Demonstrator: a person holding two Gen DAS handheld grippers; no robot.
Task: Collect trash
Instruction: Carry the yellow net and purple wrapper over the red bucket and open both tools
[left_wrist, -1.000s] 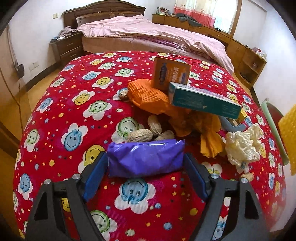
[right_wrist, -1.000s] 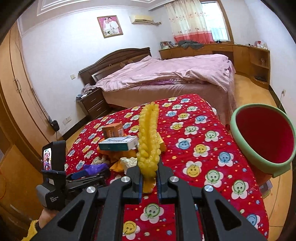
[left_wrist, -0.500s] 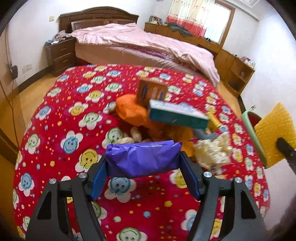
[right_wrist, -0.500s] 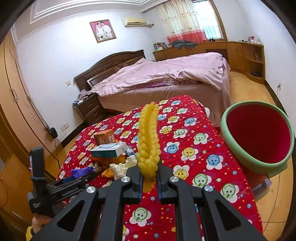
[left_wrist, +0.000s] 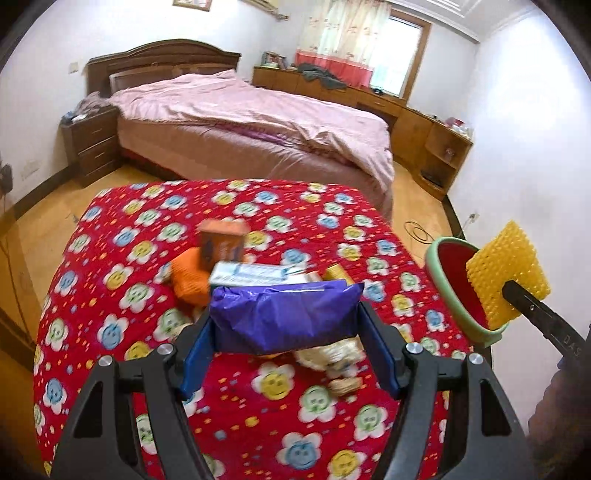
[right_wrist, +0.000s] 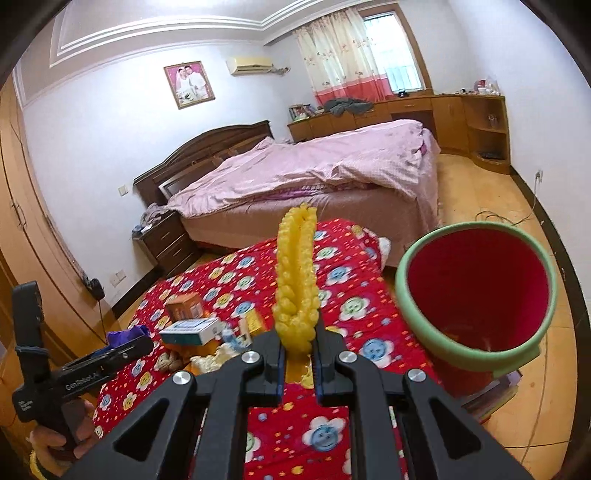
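My left gripper (left_wrist: 286, 354) is shut on a purple wrapper (left_wrist: 284, 317) and holds it above the red flowered table (left_wrist: 110, 266). My right gripper (right_wrist: 298, 363) is shut on a folded yellow bumpy foam net (right_wrist: 297, 284), held beside the red bin with a green rim (right_wrist: 476, 295). The net (left_wrist: 506, 280) and bin (left_wrist: 454, 280) also show at the right of the left wrist view. More trash lies on the table: an orange box (left_wrist: 221, 249), a teal box (left_wrist: 255, 275), an orange net (left_wrist: 188, 277), crumpled paper (left_wrist: 332, 354) and peanuts (left_wrist: 345, 386).
A bed with a pink cover (right_wrist: 314, 173) stands behind the table, with a dark nightstand (right_wrist: 166, 243) to its left. Wooden cabinets (right_wrist: 461, 122) line the far wall. The bin stands off the table's right edge on the wooden floor (right_wrist: 491, 192).
My left gripper has lifted the purple wrapper off the table and risen. My right gripper has carried the yellow net toward the bin, which now looms larger.
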